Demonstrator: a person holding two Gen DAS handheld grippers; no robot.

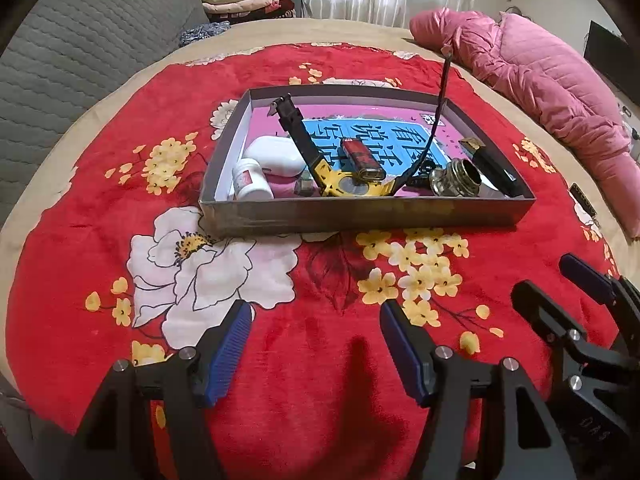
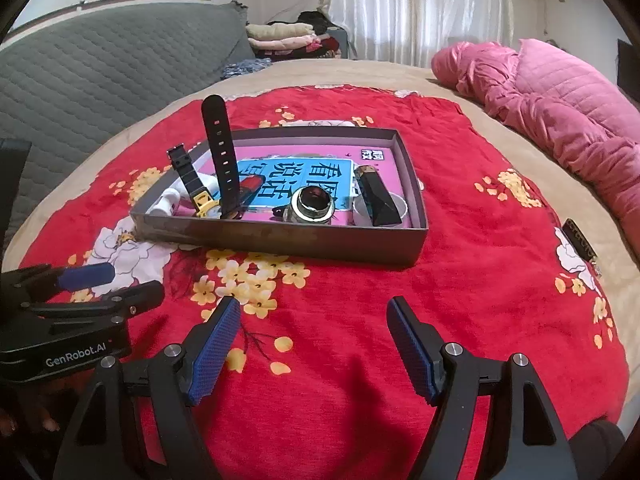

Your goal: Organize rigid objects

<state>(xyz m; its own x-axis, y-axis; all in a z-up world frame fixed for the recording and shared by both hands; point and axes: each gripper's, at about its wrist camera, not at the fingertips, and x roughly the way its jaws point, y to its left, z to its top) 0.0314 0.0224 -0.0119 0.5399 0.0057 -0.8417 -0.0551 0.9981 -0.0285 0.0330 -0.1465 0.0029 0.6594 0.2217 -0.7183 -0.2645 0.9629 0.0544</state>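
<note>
Evidently done: we hold both grippers, left and right, fingers wide and empty, at six o'clock of the filled tray on the bed.

You get even, fairly bright daylight from curtained window at far side. Curtain glare washes out there. Soft shadows fall near you on red blanket. Strong fisheye bending, dark vignette at corners. Focus sharp in centre, slightly soft at edges.
</note>
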